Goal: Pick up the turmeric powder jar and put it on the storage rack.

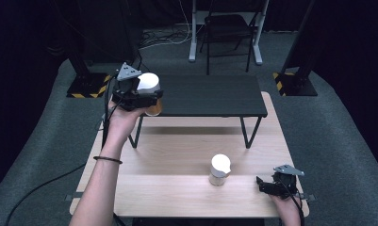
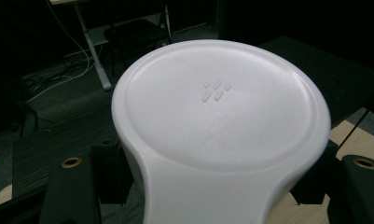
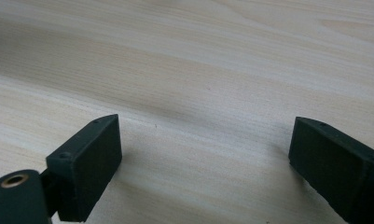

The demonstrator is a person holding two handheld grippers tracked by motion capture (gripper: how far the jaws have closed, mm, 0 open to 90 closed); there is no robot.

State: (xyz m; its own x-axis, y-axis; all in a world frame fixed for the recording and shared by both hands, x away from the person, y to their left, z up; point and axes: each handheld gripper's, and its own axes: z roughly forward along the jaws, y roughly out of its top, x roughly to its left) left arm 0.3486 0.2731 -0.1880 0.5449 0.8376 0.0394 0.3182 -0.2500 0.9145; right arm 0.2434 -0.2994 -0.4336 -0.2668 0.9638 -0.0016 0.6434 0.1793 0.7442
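From the high view, the left gripper (image 1: 146,100) was clamped round a jar with a white lid (image 1: 149,83), holding it upright in the air at the front left corner of the black shelf (image 1: 210,96), the jar's amber body hanging just below the jaws and its long axis standing vertical. The shelf top lay just beside and to the right of the jar, so the coming move looked to turn on carrying it sideways over that surface and setting it down. A second white-lidded jar (image 1: 219,170) stood on the wooden table (image 1: 177,188), well apart from the left gripper and much nearer the right gripper (image 1: 264,186), which rested at the table's near right edge. In the left gripper view, the lid (image 2: 219,107) sat directly between the two black jaws, which pressed its sides from left and right, with the dark shelf beyond. In the right gripper view, the jaws stood wide apart over bare wood (image 3: 198,70), with nothing between them.
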